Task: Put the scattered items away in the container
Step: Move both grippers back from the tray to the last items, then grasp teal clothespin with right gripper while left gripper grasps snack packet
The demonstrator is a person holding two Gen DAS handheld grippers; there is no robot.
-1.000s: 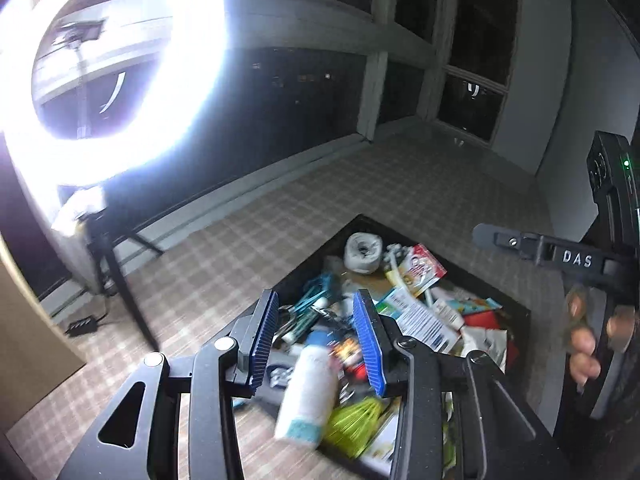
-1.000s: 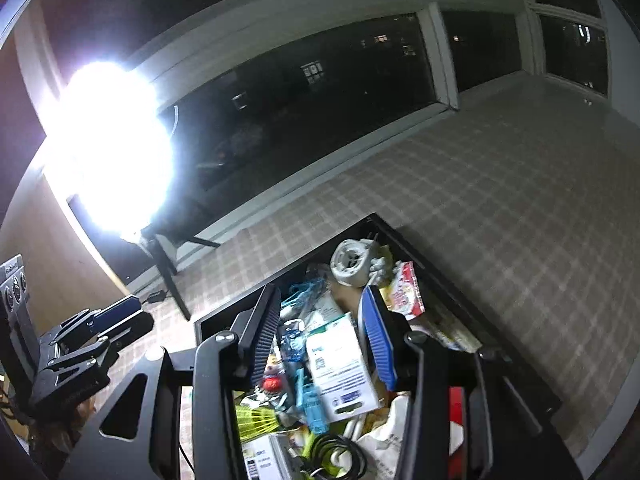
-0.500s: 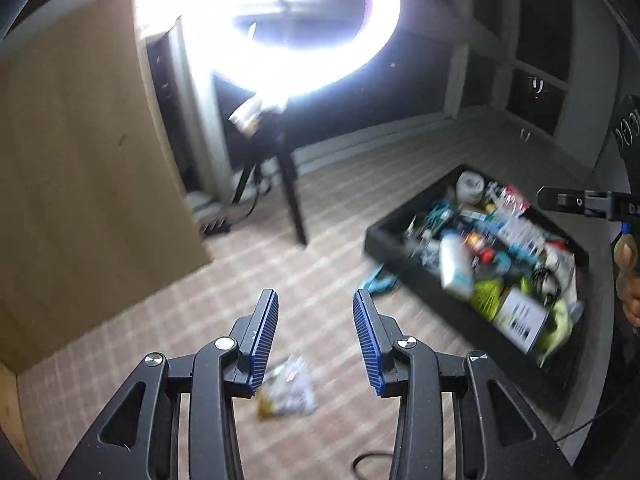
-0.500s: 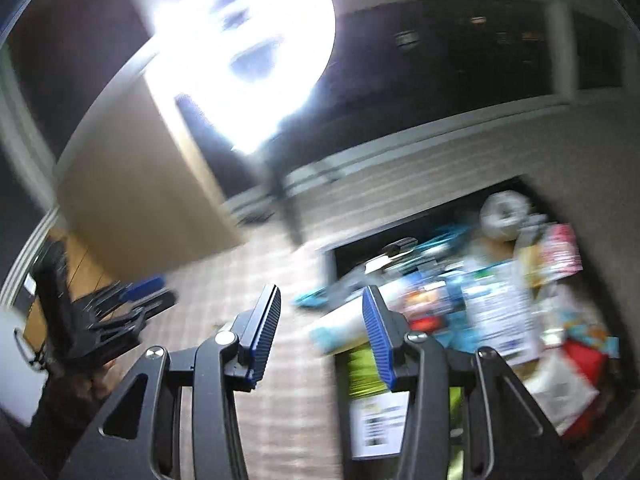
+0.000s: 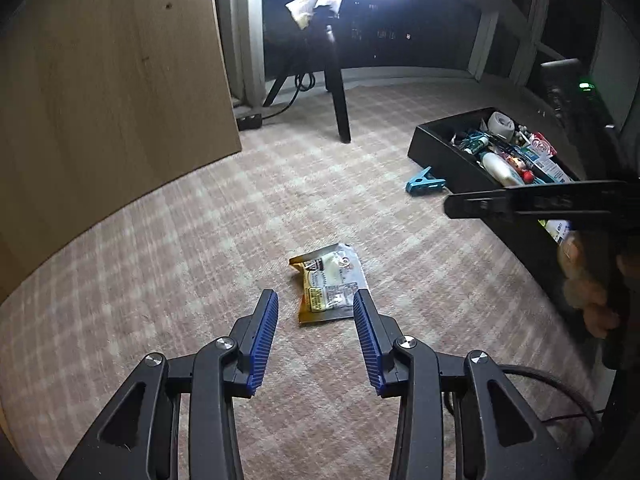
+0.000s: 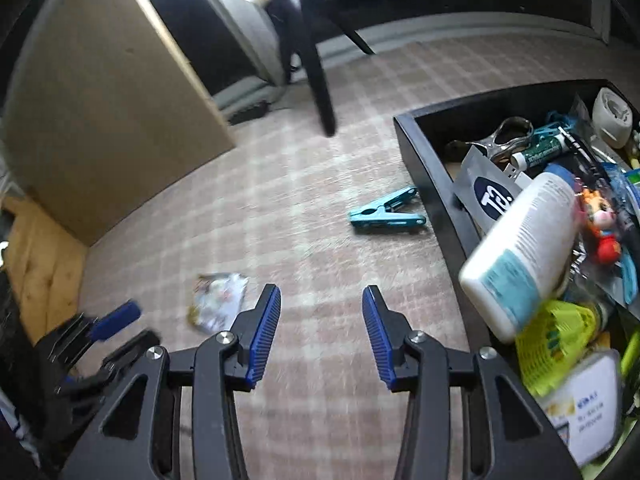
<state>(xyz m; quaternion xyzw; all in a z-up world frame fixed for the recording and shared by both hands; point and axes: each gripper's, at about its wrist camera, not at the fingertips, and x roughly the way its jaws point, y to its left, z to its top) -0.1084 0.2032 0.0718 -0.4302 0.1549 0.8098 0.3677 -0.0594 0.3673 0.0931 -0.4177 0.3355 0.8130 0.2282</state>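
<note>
A yellow and clear snack packet lies on the checked carpet just ahead of my left gripper, which is open and empty above it. The packet also shows in the right wrist view. A teal clip lies on the carpet beside the black container; it also shows in the right wrist view. The container is full of mixed items, with a white bottle on top. My right gripper is open and empty over the carpet left of the container.
A ring light on a black tripod stands at the back. A wooden panel stands at the left. A power strip and cables lie by the window wall. A black cable runs near the right hand.
Both grippers have swung left and away from above the container, out over the carpet. The left one now faces the snack packet. The white bottle that it held lies in the container.
</note>
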